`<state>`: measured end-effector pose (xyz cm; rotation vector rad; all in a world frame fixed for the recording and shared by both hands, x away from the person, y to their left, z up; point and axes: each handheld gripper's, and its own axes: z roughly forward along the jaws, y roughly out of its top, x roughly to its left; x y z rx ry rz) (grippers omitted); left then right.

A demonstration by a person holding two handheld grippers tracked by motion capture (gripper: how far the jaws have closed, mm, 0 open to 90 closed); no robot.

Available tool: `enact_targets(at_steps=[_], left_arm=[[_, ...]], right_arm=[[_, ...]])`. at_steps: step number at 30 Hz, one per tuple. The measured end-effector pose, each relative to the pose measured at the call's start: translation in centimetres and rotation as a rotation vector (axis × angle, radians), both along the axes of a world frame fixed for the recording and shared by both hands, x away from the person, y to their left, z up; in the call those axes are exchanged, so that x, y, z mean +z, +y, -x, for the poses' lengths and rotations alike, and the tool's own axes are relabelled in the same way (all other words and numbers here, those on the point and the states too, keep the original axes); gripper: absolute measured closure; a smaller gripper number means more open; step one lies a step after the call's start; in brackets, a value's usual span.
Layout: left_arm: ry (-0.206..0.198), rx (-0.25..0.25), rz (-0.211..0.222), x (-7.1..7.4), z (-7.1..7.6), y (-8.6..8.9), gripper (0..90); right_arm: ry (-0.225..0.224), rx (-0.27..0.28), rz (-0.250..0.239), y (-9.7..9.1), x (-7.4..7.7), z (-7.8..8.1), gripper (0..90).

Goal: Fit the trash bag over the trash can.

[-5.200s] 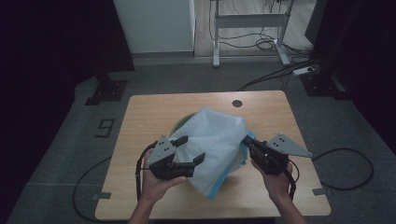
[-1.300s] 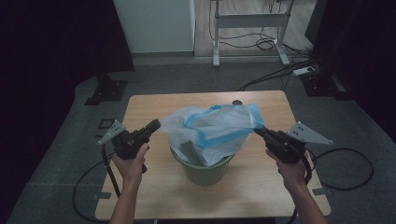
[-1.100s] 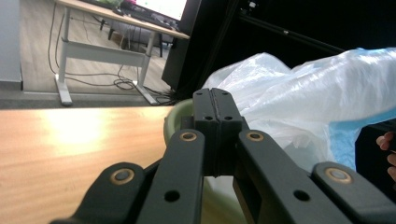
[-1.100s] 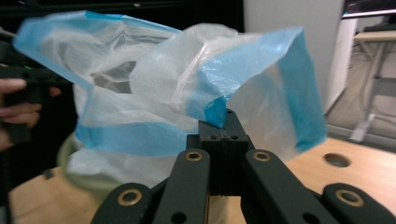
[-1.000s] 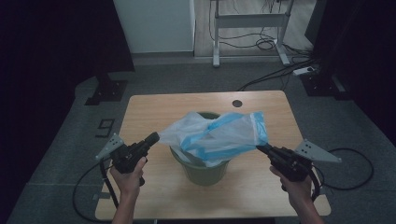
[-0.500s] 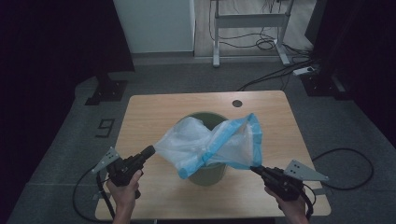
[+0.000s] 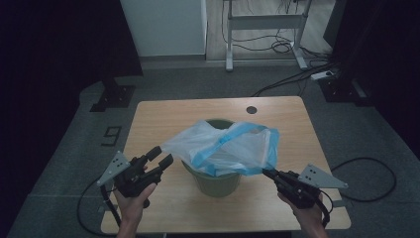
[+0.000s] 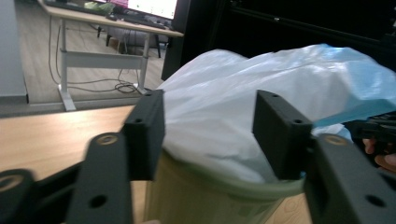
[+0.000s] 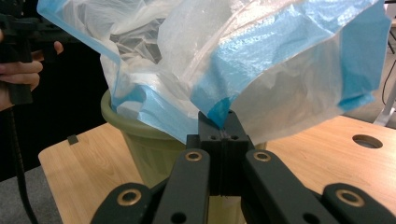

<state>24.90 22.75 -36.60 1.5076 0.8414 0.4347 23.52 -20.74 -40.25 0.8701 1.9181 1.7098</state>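
Pinching bag point(image 7: 225, 148) edge, right gripper point(image 7: 267, 173); left gripper point(image 7: 161, 157) free.

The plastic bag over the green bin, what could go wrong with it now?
The left gripper has just opened and let go, so only the right gripper pinches the bag. It might slide off the bin toward that side. A harder pull could tear the thin blue edge or tip the bin.

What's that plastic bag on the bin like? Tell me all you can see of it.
The plastic bag is thin, crinkly, translucent white film with a blue band along its mouth. It billows above the green bin, its lower part tucked inside the rim. The right gripper pinches its blue edge between shut fingers. The left gripper is open, its fingers apart from the bag.
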Motion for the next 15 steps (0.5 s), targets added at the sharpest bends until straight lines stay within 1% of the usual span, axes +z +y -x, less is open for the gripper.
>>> enact_targets(at_steps=[6,11,15], left_arm=[[-0.019,-0.042,-0.037,1.0,0.1,-1.8,26.3],[-0.019,-0.092,-0.064,1.8,0.2,-3.1,19.9],[-0.021,-0.107,-0.09,2.3,0.3,-4.0,15.5]], right_arm=[[-0.001,0.0,0.001,0.2,0.6,-0.4,89.1],[-0.002,-0.002,0.009,0.4,1.1,-0.6,89.1],[0.001,-0.003,0.011,0.6,1.3,-0.8,89.1]])
